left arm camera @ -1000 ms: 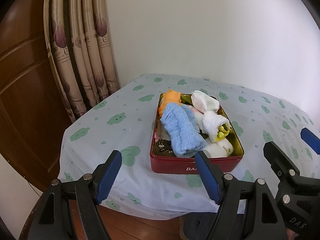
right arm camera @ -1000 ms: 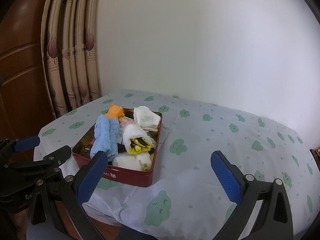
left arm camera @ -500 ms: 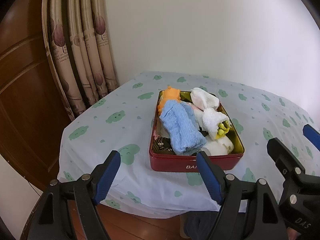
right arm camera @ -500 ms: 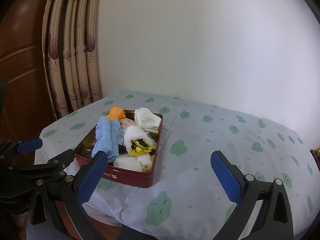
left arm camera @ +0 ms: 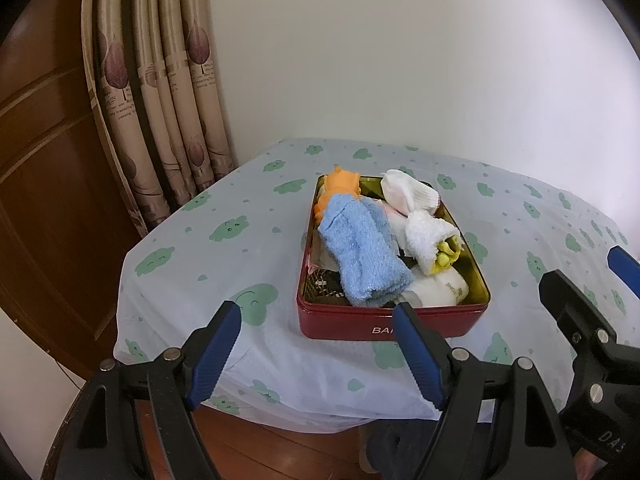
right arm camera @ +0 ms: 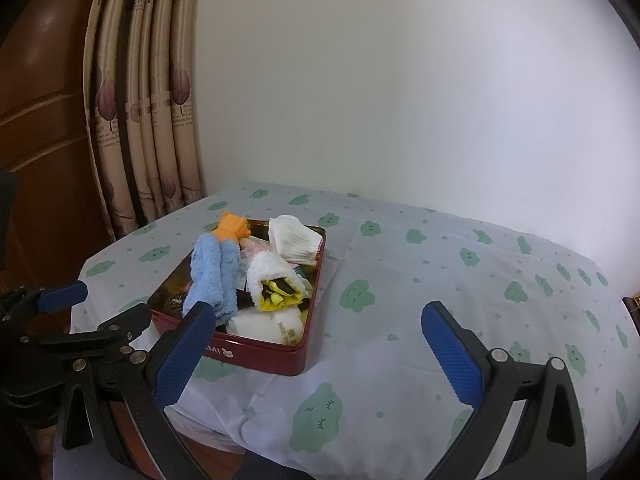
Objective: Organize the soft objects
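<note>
Both grippers, left (left arm camera: pixel 316 354) and right (right arm camera: pixel 316 354), hover with jaws spread, empty. Blue sock (left arm camera: pixel 362 252) lies atop pile in red tin (left arm camera: pixel 384 322) on bench; light, limp, best pinched mid-fold.

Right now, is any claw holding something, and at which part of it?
Nothing is held. The left claw and the right claw are both open and empty, short of the red tin of soft things.

Both sets of tongs are just hanging side by side in the air, left tongs (left arm camera: pixel 316 344) and right tongs (right arm camera: pixel 318 354) each spread wide with nothing between the blue pads.
</note>
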Action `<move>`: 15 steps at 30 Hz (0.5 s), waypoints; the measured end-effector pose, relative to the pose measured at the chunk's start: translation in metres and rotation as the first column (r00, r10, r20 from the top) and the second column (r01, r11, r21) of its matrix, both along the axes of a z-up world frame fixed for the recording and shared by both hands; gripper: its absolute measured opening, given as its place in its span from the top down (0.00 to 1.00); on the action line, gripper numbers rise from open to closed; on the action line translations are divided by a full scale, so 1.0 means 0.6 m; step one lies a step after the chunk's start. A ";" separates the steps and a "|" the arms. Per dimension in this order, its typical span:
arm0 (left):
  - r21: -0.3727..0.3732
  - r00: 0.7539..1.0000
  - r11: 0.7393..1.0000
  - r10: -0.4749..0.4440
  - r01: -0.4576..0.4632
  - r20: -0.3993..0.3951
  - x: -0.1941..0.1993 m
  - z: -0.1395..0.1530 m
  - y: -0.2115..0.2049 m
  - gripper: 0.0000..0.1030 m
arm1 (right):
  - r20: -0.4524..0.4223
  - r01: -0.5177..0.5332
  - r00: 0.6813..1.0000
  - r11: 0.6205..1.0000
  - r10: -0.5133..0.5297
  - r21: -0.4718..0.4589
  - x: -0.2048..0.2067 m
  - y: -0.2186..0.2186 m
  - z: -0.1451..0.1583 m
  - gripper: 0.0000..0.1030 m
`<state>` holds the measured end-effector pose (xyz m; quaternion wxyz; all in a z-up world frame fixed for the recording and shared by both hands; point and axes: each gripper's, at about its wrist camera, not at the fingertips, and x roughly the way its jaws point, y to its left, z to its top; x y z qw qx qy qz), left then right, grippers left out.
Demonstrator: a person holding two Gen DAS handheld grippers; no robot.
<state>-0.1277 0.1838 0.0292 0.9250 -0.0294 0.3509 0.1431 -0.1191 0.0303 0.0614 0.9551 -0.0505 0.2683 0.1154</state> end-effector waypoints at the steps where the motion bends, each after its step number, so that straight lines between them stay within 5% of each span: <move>1: -0.001 1.000 1.000 0.000 0.000 -0.001 0.000 0.000 0.000 0.22 | -0.002 -0.002 1.000 1.000 0.002 0.001 0.000 0.000 0.000 0.01; 15: 0.013 1.000 1.000 -0.010 0.010 -0.006 -0.002 -0.004 0.000 0.21 | -0.003 -0.003 1.000 1.000 0.003 0.002 0.000 0.000 0.000 0.01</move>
